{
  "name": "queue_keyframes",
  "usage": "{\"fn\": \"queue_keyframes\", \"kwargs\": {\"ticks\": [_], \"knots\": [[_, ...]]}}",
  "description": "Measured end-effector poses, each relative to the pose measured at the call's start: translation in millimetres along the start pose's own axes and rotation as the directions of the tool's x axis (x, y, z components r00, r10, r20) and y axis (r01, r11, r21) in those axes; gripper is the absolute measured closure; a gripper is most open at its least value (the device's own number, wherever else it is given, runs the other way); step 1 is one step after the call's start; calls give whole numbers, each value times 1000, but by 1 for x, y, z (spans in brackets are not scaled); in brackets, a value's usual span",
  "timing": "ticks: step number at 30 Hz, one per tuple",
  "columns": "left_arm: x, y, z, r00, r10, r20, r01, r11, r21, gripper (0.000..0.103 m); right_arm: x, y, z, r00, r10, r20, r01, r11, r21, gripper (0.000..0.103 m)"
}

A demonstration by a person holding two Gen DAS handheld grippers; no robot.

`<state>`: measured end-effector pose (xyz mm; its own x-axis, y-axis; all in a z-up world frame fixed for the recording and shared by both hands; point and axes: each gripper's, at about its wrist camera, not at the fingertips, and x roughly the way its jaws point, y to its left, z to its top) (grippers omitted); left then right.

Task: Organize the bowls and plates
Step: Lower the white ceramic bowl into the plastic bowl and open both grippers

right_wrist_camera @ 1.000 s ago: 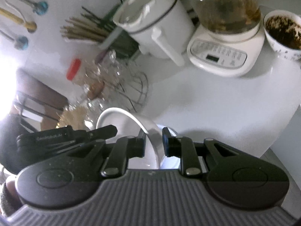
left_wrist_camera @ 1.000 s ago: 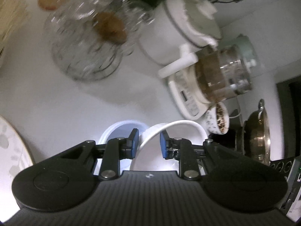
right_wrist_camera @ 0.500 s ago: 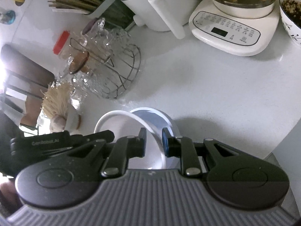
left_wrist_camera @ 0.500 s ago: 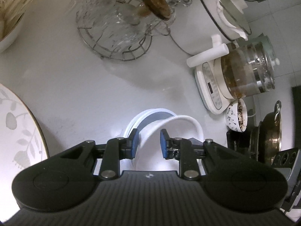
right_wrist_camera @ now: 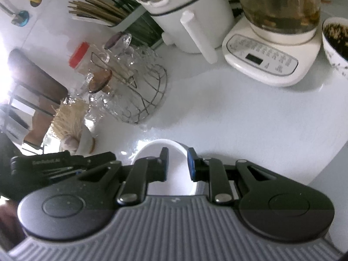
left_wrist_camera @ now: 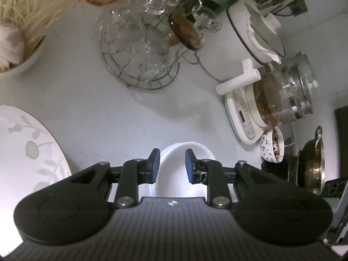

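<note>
Two grippers parted since half a second earlier — holding nothing | white bowl released, nested in bluish bowl on desk | stacking apparently done — plate left.

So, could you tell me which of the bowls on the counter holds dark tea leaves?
The small patterned bowl beside the kettle base; the plain white bowl between the left gripper fingers looks empty.
</note>
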<state>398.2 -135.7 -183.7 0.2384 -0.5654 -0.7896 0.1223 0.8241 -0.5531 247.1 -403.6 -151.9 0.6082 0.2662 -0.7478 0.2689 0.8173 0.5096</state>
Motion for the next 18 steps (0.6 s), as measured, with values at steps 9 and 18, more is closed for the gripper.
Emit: {"fn": "queue_keyframes", "kwargs": {"ticks": [9,18], "knots": [[11,-1,-12,999,38,-6,-37,997,69,37,0,-14,-11,999,-11,50,9,999,31,35],[34,0,-20,998,58,-29,-55,994,97,37,26,-28,-19,1000,-3,2,2,999,50,44]]}}
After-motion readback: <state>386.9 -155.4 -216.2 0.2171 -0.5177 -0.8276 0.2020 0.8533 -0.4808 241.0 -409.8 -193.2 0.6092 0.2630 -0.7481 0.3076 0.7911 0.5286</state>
